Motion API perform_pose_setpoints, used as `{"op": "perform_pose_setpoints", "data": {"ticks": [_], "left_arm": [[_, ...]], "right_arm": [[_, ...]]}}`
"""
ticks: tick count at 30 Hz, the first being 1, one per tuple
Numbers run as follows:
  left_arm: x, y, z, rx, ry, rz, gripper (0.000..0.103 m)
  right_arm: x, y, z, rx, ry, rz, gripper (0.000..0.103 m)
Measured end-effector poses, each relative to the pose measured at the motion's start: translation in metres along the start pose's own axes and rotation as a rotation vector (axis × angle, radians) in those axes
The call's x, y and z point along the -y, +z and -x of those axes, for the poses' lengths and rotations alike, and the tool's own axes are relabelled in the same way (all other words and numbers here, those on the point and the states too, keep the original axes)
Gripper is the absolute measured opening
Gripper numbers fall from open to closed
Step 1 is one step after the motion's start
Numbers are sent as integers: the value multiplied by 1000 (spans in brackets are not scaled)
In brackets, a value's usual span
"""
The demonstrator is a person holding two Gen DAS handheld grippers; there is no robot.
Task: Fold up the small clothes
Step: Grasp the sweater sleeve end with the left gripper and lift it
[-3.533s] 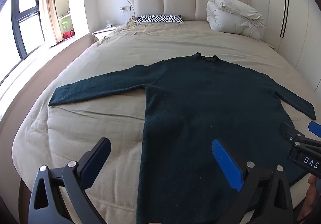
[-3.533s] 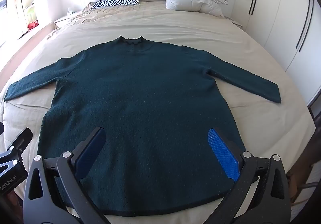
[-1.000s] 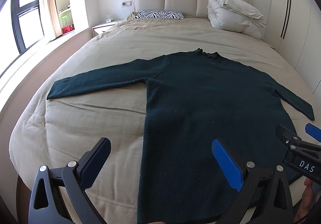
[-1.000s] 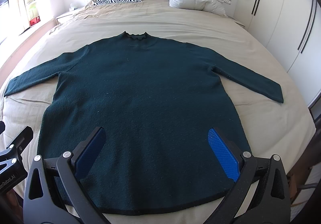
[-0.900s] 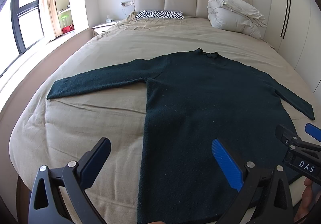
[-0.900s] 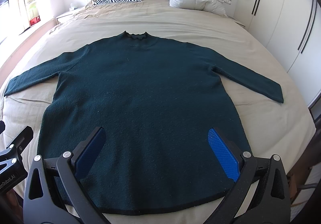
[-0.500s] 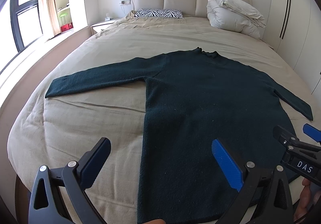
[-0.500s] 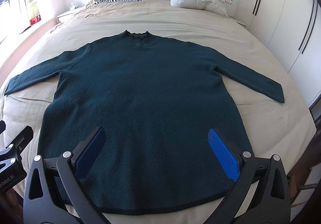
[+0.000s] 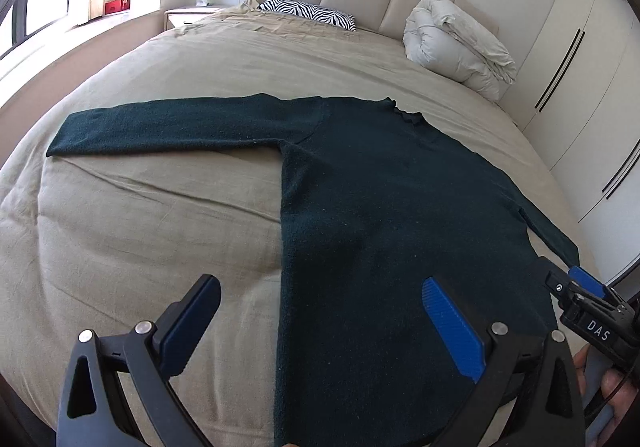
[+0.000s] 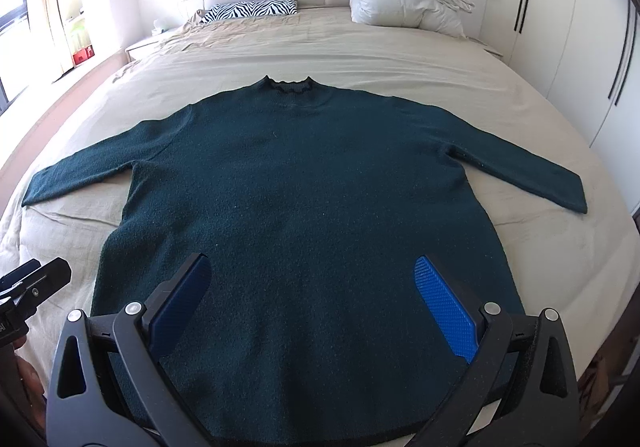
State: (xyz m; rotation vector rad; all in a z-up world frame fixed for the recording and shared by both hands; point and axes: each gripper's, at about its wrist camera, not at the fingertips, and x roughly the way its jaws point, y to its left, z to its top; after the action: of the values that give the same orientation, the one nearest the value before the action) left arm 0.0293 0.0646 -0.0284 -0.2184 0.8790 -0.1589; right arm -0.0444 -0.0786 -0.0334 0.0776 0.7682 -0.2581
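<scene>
A dark green sweater (image 10: 304, 183) lies flat on the beige bed, neck toward the headboard, both sleeves spread out; it also shows in the left wrist view (image 9: 380, 207). My left gripper (image 9: 320, 311) is open and empty above the sweater's left side edge near the hem. My right gripper (image 10: 308, 287) is open and empty above the lower middle of the sweater. Each gripper shows at the edge of the other's view, the right gripper (image 9: 588, 299) and the left gripper (image 10: 28, 287).
The bed (image 10: 360, 47) has a beige cover. A zebra-print pillow (image 10: 252, 9) and a rolled white duvet (image 10: 404, 3) lie by the headboard. White wardrobes (image 10: 580, 27) stand on the right, a nightstand (image 9: 188, 13) and window on the left.
The left gripper has swung leftward and tilted, so the left sleeve fills more of its view. The right gripper has moved slightly forward. The sweater has not moved.
</scene>
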Motion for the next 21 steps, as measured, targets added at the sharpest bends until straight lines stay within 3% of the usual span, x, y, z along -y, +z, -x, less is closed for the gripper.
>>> {"op": "perform_pose_setpoints", "data": {"ticks": [3,5,6,8,10,11,13,15,17,21], "left_arm": [[-27,8,-9,-5,61,34,103],[-58,14,-16,-63,61,147,103],[-80,17,-17,-66,27,240,103],[-122,24,-12,5,-40,388,103],[-163,35,-11,65,-43,487,103],[-184,40,-14,86,-81,547,103],[-231,47,-23,130,-156,702,98],[-271,51,-34,170,-196,836,86],[-301,54,-47,195,-228,937,81],[-334,52,-70,233,-245,1104,81]], "right_arm": [[2,13,4,58,38,-36,103],[5,22,5,88,64,-73,103],[6,27,4,90,75,-88,103],[5,37,0,80,101,-97,103],[1,45,-4,72,127,-95,103],[-2,48,-6,69,137,-92,103],[-10,54,-11,60,161,-88,103],[-17,58,-18,48,199,-94,102],[-25,63,-26,31,231,-100,97],[-47,69,-45,-16,273,-67,78]]}}
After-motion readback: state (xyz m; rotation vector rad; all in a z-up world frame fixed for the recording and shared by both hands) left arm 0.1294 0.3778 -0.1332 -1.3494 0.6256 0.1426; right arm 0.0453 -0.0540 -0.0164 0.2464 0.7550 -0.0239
